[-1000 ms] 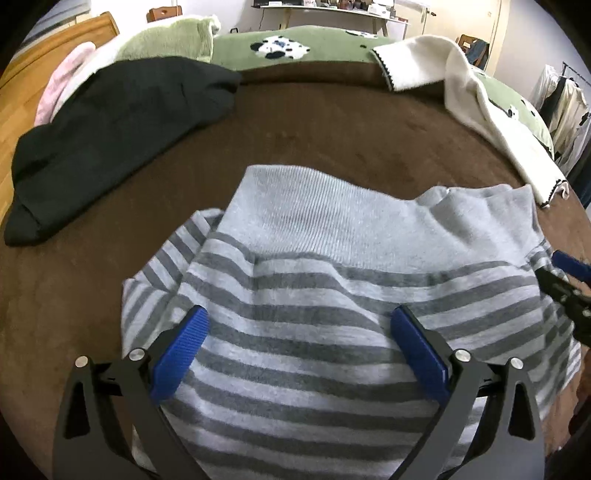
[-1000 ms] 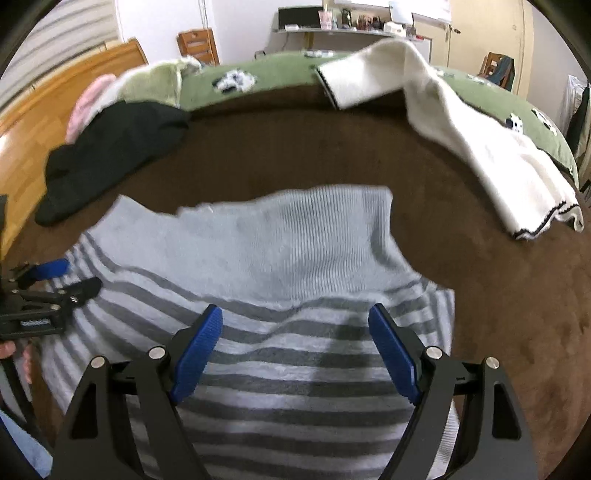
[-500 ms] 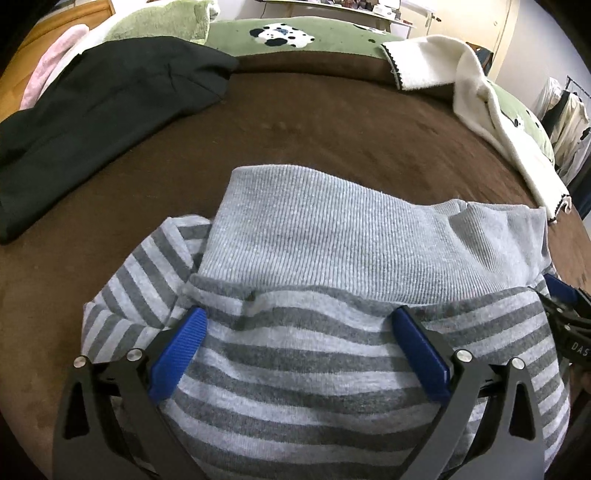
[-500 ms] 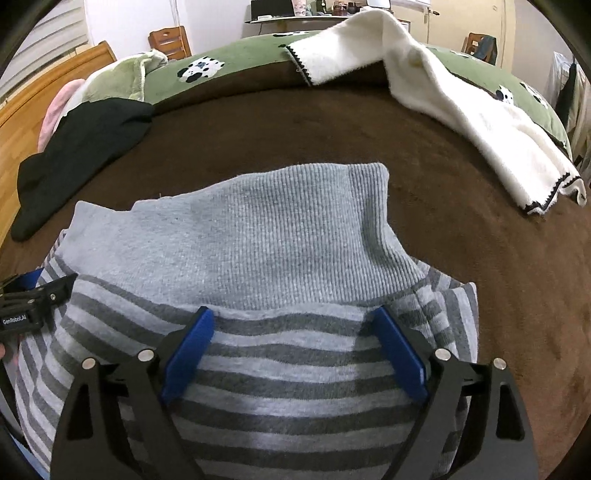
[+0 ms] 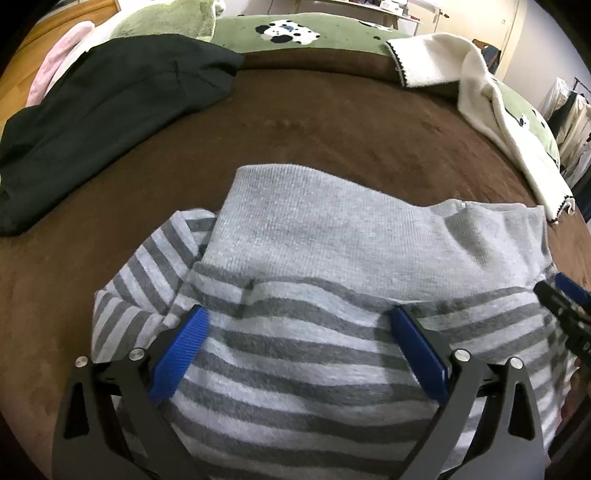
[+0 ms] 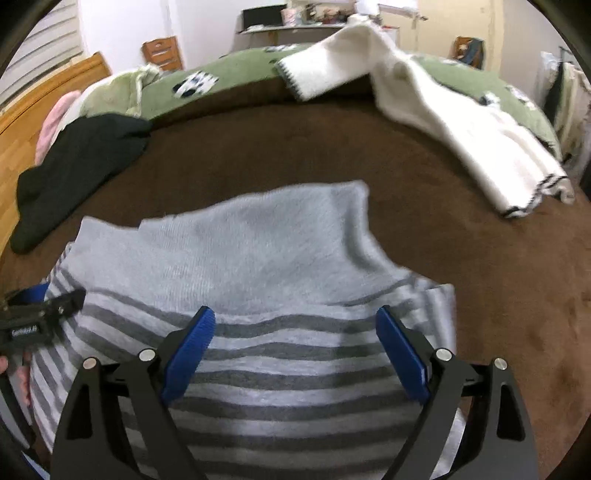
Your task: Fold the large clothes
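- Nearest us, the left tongs (image 5: 297,354) stand spread wide over the striped sweater (image 5: 303,373); their blue pads (image 5: 179,358) lie at the cloth on either side, with striped fabric between them and nothing pinched; whether the pads touch the cloth we cannot tell.
- The right tongs (image 6: 295,356) are likewise released, jaws wide apart over the same sweater (image 6: 280,384), its stripes lying between the pads (image 6: 400,356) without being clamped; this view is somewhat blurred.
- In the right wrist view the left tongs show at the left edge, at the sweater's side; in the left wrist view the right tongs show at the right edge in the same way.
- Just past both pairs of pads lies the sweater's plain grey ribbed band (image 5: 332,236), on top of the striped part.
- The whole sweater rests on the brown blanket (image 5: 332,129) of a bed, at its near side.
- Farther off to the left lies a black garment (image 5: 99,122), well apart from the sweater; to the right a cream garment (image 6: 461,125) with dark trim.
- Beyond these, a green cover (image 5: 314,33) with black-and-white patches; then a wooden headboard (image 6: 44,99) at the left.
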Tool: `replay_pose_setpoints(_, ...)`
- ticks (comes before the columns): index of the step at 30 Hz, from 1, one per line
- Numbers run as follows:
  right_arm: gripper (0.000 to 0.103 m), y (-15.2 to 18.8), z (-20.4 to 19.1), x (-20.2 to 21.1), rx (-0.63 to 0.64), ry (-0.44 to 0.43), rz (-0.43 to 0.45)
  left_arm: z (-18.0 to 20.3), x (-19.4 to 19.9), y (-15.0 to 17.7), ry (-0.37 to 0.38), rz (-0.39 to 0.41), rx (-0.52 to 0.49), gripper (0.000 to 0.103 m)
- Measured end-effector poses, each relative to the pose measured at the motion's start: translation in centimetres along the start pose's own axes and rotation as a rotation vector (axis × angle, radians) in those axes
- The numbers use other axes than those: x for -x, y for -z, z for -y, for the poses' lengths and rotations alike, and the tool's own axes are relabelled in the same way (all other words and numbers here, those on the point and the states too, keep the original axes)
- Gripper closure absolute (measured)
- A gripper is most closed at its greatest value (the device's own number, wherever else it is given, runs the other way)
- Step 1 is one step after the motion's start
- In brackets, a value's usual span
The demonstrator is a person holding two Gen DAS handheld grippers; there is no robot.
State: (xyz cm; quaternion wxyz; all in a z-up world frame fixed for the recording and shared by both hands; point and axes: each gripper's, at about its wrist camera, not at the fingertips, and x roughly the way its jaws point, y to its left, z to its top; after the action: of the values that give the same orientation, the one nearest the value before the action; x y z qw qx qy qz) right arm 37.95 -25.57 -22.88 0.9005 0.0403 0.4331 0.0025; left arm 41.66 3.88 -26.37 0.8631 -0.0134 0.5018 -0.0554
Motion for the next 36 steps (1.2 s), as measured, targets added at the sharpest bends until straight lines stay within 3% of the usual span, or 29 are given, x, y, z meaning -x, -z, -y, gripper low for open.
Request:
replay_pose_setpoints(10, 0.015, 0.5, 1.1, 6.9, -0.087, -0.025, 0.057, 1.5, 5.5, 1.2, 0.032, 0.037, -0.017, 0.007)
replay_pose_setpoints(17, 0.015, 4.4, 3.3, 9.1, -0.143, -0.001, 0.053, 2.2, 6.5, 4.1, 0.021, 0.036, -0.05, 0.007)
replay_pose_setpoints(25, 0.015, 10.7, 6.4, 8.6, -0.256, 0.022, -0.027, 2.6, 3.9, 6.4, 0.003, -0.014, -0.064, 0.006)
replay_pose_setpoints(30, 0.015, 14.0, 7.9, 8.5, -0.354, -0.083, -0.032, 2.8, 3.2, 6.7, -0.013, -0.006, -0.081, 0.005)
replay_pose_setpoints(36, 0.015, 15.5, 8.2, 7.8, -0.456, -0.173, -0.048, 2.8, 2.9, 7.2, -0.014, 0.033, -0.073, 0.005)
